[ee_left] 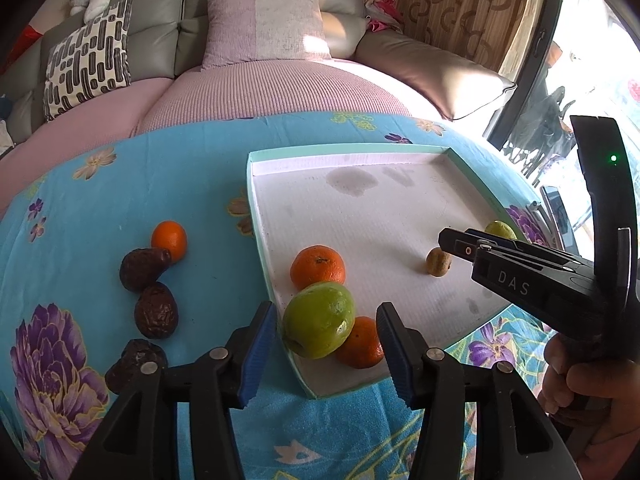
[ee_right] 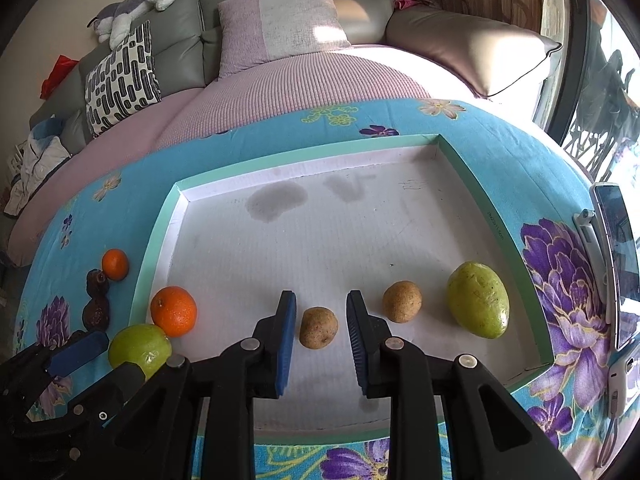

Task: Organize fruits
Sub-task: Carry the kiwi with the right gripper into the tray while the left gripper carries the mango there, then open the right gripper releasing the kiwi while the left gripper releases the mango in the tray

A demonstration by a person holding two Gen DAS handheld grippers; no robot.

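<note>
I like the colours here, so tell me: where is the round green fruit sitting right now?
The round green fruit sits in the tray's near-left corner, touching two oranges, right ahead of the open left gripper.

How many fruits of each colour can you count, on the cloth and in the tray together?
Orange fruits: 3
Green fruits: 2
Light brown fruits: 2
Dark brown wrinkled fruits: 3
Total: 10
</note>
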